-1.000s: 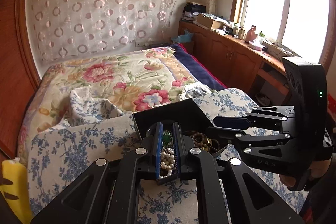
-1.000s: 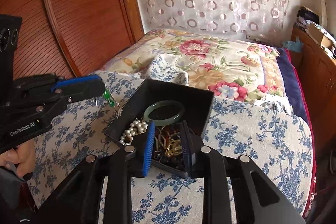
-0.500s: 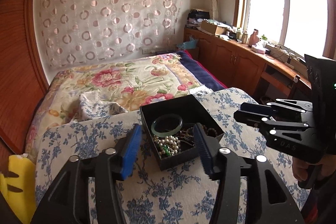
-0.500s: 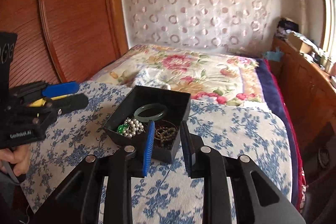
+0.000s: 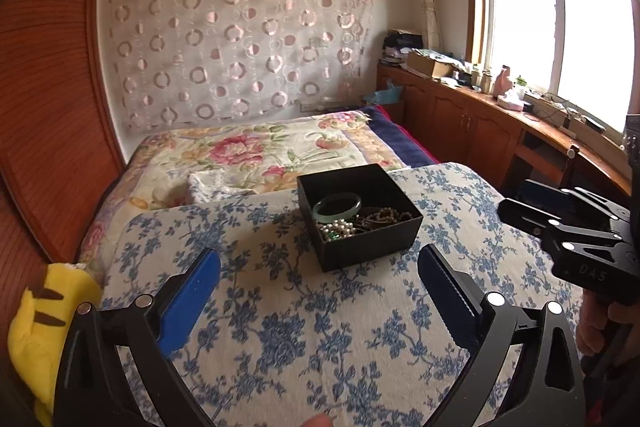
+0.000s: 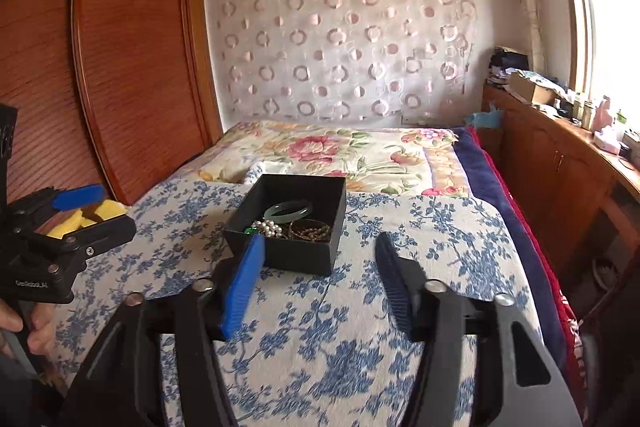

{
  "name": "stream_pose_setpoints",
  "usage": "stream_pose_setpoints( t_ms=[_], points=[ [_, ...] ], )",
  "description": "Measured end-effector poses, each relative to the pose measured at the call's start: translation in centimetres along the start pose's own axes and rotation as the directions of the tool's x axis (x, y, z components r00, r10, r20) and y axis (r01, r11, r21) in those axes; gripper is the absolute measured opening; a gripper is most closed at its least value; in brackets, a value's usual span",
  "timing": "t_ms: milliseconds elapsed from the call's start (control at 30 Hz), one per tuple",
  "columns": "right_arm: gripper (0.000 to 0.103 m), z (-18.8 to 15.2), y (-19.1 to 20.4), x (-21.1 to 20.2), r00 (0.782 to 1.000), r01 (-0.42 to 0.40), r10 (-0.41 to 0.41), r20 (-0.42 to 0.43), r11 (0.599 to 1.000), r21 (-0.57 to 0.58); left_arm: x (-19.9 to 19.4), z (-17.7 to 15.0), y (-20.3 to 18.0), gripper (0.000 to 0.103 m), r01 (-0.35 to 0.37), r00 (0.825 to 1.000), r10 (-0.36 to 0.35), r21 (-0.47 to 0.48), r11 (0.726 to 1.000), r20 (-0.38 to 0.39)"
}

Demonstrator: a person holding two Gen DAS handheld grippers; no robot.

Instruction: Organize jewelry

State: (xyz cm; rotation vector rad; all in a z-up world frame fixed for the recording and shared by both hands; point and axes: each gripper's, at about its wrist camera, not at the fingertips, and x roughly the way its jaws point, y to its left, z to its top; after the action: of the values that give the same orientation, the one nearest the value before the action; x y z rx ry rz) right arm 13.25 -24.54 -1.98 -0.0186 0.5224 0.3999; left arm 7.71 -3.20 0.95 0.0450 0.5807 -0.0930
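Black cardboard box [image 5: 360, 217] of jewelry near the far edge of the blue-flowered board [image 5: 280, 307] on the bed [image 5: 256, 151], bare cloth all round it, left tongs [image 5: 320, 281] and right tongs [image 6: 320, 267] both just spread apart, empty, short of the box

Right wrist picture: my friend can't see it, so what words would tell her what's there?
A small black box of jewelry sits on a blue-flowered cloth on a bed, holding a green bangle, pearls and brown beads. The right gripper is open and empty before it.
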Motion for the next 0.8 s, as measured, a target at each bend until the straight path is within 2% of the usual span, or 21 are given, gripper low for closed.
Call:
stream_pose_setpoints(
  t_ms=[133,267,433,800],
  points=[
    [0.085,-1.0,0.2,-1.6,1.0,0.013,-0.013,0.021,1.0,0.015,-1.5,-0.8,0.2,0.095,-0.057,0.998,0.058,-0.003,0.998,0.02],
    [0.1,-1.4,0.5,-2.9,0.998,0.042,-0.043,0.042,0.999,0.021,-2.1,-1.6,0.9,0.095,-0.055,0.998,0.056,-0.04,0.998,0.009],
    [0.101,-1.8,0.7,-3.5,0.996,0.068,-0.069,0.049,0.997,0.032,-2.5,-2.4,1.2,0.095,-0.08,0.997,0.08,-0.042,0.996,0.006],
    [0.101,-2.4,1.4,-3.5,0.993,0.097,-0.098,0.06,0.995,0.024,-2.8,-3.0,1.6,0.095,-0.081,0.997,0.082,-0.06,0.995,0.013]
  ],
)
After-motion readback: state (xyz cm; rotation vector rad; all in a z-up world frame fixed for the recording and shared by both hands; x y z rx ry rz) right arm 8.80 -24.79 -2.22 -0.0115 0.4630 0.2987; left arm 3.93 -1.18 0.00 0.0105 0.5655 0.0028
